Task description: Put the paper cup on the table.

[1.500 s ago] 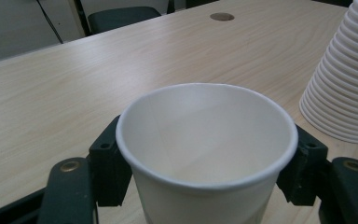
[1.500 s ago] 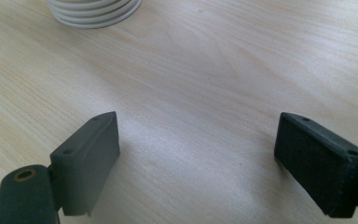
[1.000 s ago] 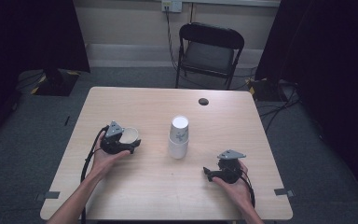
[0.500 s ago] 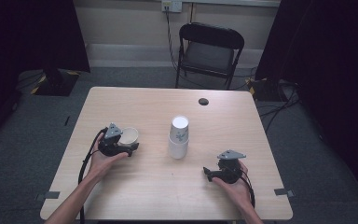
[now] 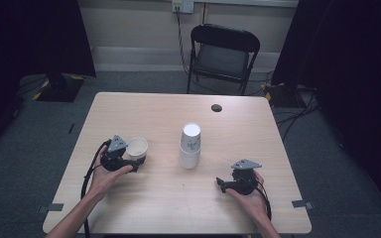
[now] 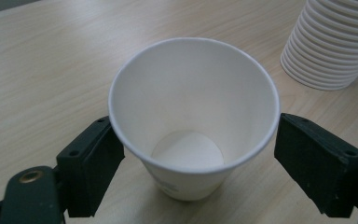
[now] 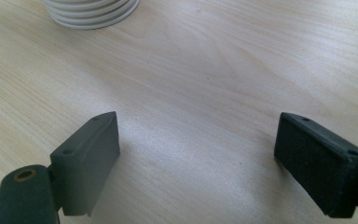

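Left claw (image 6: 193,154) low on table (image 5: 144,114), wide astride upright paper cup (image 6: 193,116) — right claw (image 7: 200,154) low, wide, empty.

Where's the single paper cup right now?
In the high view the single paper cup stands upright on the table's left side, between the left gripper's jaws, left of the inverted cup stack.

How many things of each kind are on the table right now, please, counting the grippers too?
Single white paper cup, upright between the left gripper's jaws: 1
Stack of upside-down white paper cups: 1
Small dark round disc near the far edge: 1
Hand-held grippers, left and right: 2
Total: 5
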Demonstrator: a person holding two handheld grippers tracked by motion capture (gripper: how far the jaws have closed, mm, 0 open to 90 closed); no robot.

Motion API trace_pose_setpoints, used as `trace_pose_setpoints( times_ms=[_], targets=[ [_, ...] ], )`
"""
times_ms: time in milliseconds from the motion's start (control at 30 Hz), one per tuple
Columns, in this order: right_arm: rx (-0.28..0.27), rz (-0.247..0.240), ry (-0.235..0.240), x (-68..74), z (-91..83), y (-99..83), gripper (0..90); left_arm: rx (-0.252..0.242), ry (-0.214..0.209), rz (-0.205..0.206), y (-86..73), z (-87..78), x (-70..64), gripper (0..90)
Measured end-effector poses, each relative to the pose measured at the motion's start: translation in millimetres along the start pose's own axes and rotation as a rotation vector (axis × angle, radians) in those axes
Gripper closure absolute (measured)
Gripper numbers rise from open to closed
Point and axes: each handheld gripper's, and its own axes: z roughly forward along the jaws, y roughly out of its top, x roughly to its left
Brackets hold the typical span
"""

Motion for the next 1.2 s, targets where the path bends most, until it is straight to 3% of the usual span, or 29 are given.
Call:
trace_pose_setpoints(
  times_ms=[100,200,267,367,533,700,733,800,933,1033,1200],
  targets=[
    [0.0,0.0,0.0,0.0,0.0,0.0,13.7,0.016,-0.001,-0.026,-1.3,-5.5,-0.9,15.9],
    [0.0,0.0,0.0,0.0,0.0,0.0,13.7,0.02,-0.013,-0.003,-5.7,-13.0,-3.5,15.8],
    [0.0,0.0,0.0,0.0,0.0,0.0,13.7,0.057,0.003,0.001,-9.5,-16.3,-4.9,15.9],
    [0.0,0.0,0.0,-0.1,0.0,0.0,13.7,0.06,-0.004,-0.006,-14.8,-22.3,-6.4,16.1],
    [0.0,-0.001,0.001,-0.1,0.0,0.0,13.7,0.116,0.004,0.022,-27.7,-32.5,-11.2,16.3],
    [0.001,-0.001,0.003,-0.3,0.1,0.1,13.7,0.197,-0.01,0.011,-44.9,-35.7,-10.6,16.6],
    [0.001,-0.001,0.003,-0.3,0.1,0.1,13.7,0.189,-0.032,0.001,-49.1,-37.5,-9.0,16.6],
    [0.001,-0.001,0.003,-0.3,0.1,0.1,13.7,0.193,-0.012,-0.002,-55.7,-41.8,-6.9,16.4],
    [0.0,-0.002,0.003,-0.3,0.1,0.1,13.7,0.204,-0.021,-0.028,-66.0,-46.3,-3.1,16.3],
    [0.001,-0.002,0.003,-0.3,0.1,0.1,13.7,0.186,-0.003,-0.041,-68.4,-46.3,-1.2,16.0],
    [0.0,-0.002,0.002,-0.2,0.1,0.1,13.7,0.145,0.025,-0.018,-74.0,-44.7,-1.9,12.3]
  ],
)
